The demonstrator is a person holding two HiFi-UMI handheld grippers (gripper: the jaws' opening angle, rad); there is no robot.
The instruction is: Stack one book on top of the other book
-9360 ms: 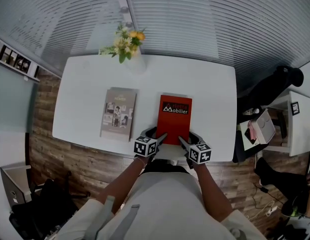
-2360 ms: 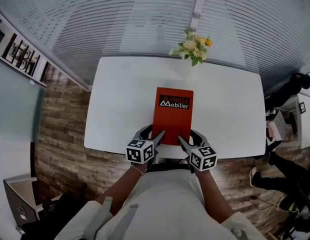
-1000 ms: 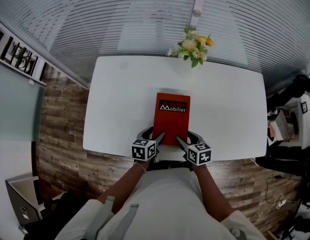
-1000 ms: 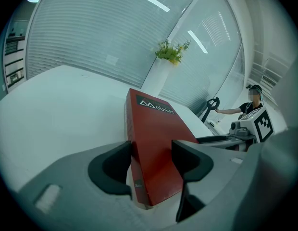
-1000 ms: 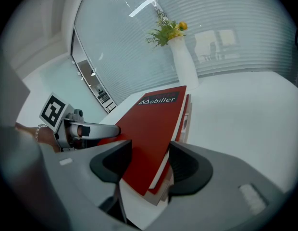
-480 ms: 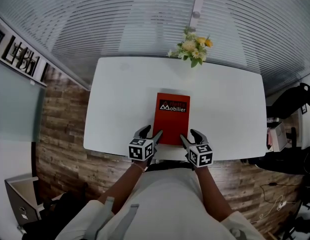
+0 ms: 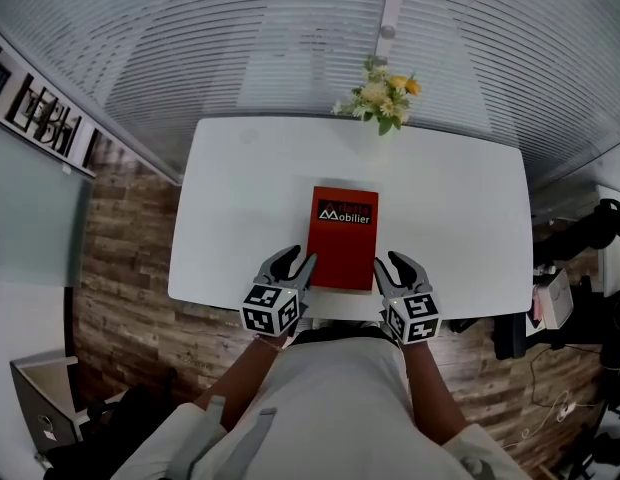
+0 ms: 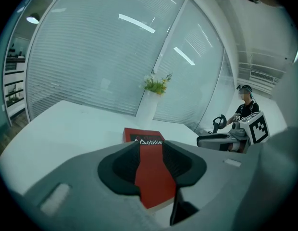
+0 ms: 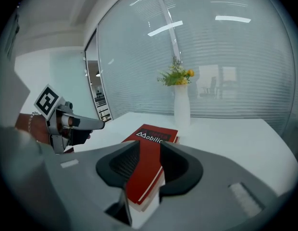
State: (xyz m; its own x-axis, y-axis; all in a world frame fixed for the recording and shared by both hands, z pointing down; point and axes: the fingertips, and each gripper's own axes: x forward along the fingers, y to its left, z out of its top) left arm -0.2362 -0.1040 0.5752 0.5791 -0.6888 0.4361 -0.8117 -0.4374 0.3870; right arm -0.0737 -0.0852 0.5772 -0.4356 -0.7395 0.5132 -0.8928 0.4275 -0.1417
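A red book [image 7: 343, 238] lies flat in the middle of the white table [image 7: 240, 198], on top of a second book whose pale edge [image 9: 151, 196] shows under it. My left gripper [image 7: 294, 263] hovers off the red book's near left corner. Off its near right corner hovers my right gripper [image 7: 392, 265]. The jaws of both have just been closing and stand partly apart with nothing between them. Past the left gripper [image 8: 150, 146] and past the right gripper [image 9: 148, 144] the red cover [image 8: 149, 177] shows through the gap.
A white vase of flowers [image 7: 380, 93] stands at the table's far edge, with a glass wall with blinds behind it. The table's near edge runs just under both grippers. A person [image 8: 245, 105] stands far off to the right.
Both grippers have risen off the red book's near edge and moved slightly outward, and their jaws have narrowed. The stacked books have not moved. Much earlier, the grey book lay beside the red one.
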